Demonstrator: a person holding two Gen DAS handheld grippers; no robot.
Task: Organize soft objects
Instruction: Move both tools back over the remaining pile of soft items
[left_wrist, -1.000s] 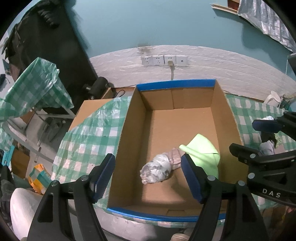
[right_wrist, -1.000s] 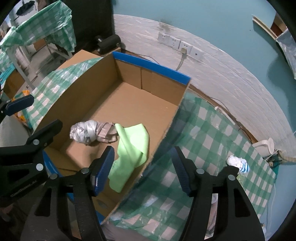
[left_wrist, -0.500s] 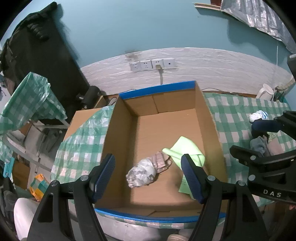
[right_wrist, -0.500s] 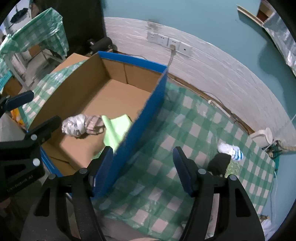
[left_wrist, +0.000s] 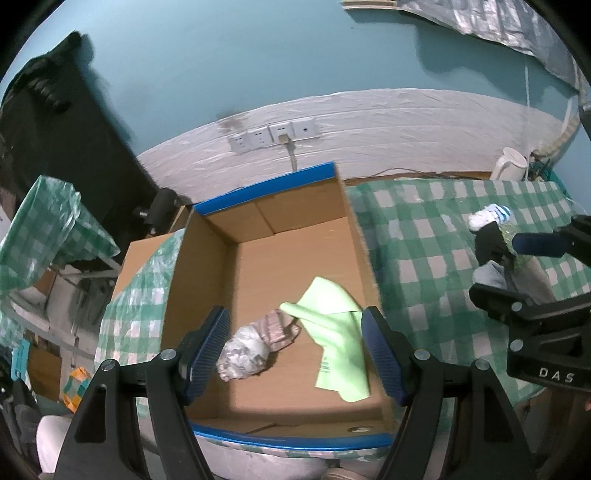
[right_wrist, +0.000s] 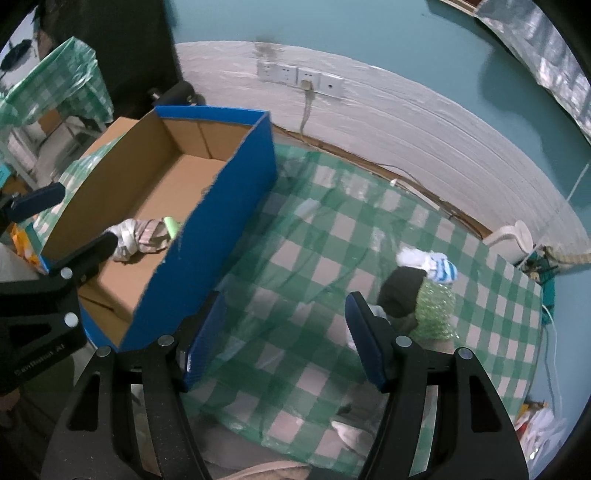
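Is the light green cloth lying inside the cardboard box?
Yes, the light green cloth lies on the floor of the cardboard box, beside a grey bundle.

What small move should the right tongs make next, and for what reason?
Probably carry the right tongs toward the pile of soft things on the checked cloth and lower over the black piece. They are open and empty above bare cloth, while the box already holds a green cloth and a grey bundle.
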